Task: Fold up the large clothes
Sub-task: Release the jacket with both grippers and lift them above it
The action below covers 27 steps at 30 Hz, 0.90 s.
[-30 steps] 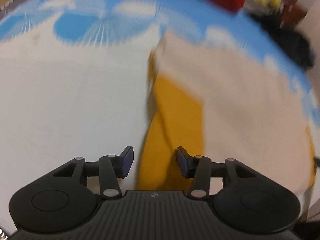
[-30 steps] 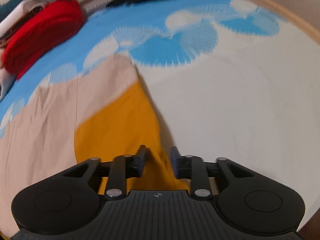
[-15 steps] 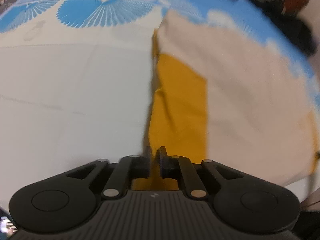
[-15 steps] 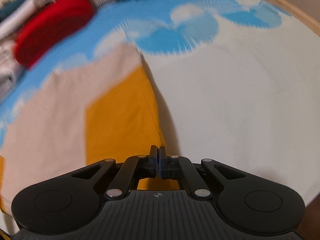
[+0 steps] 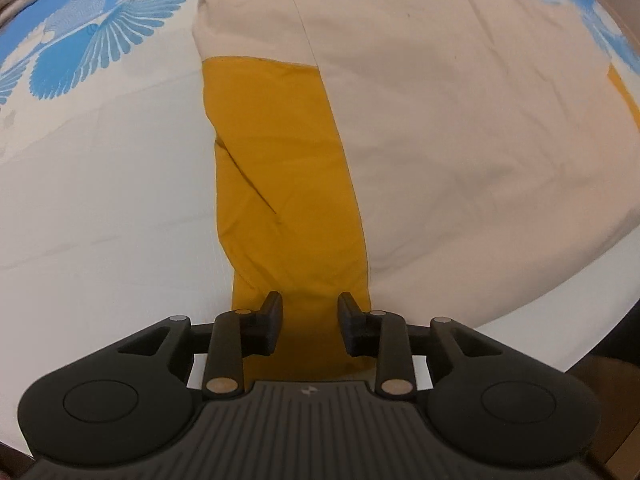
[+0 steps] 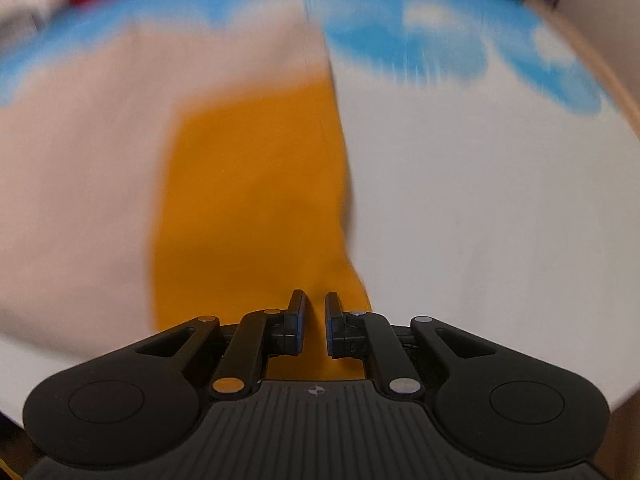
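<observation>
Mustard-and-beige garment point(image 5: 288, 168), one, beneath two grippers with parted jaws

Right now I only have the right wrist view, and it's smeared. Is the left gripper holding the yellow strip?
Observer: No. The left gripper has just been opening; the yellow strip lies between its fingers, unpinched.
Operator: Is the strip flat?
Observer: Not quite. A diagonal crease crosses it.
Operator: Any yellow elsewhere?
Observer: Yes, a yellow sliver peeks out at the far right edge of the beige cloth.
</observation>
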Each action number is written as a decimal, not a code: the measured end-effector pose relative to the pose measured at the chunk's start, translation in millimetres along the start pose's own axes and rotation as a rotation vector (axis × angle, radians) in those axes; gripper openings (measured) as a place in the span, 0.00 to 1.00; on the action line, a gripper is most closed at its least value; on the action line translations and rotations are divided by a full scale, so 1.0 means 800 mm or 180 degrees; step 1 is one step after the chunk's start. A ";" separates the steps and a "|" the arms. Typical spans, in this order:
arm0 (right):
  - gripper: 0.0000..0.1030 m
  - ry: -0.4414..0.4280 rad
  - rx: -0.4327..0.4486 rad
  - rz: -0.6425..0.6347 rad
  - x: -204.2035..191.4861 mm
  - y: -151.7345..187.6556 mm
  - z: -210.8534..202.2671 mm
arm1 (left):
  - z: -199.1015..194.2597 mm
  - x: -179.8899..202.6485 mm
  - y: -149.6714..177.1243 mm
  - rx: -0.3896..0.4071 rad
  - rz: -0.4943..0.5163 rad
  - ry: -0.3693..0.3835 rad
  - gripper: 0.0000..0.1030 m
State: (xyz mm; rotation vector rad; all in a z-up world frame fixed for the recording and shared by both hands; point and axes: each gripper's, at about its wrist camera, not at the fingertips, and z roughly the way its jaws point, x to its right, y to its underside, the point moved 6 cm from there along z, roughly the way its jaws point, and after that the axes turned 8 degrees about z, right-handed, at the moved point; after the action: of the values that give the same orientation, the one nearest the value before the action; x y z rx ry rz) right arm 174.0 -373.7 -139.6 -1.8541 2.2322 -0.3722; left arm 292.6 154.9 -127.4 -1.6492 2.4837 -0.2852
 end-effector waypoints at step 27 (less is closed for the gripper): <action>0.40 -0.0905 0.2581 0.0341 -0.059 0.047 -0.265 | -0.171 0.148 0.057 0.1900 -0.0309 -0.0380 0.61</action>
State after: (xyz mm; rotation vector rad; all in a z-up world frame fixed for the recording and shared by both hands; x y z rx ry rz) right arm 79.2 -308.6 48.7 -1.2515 1.6192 -0.7900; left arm 175.6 73.6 -7.6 -1.4701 1.9613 -0.8189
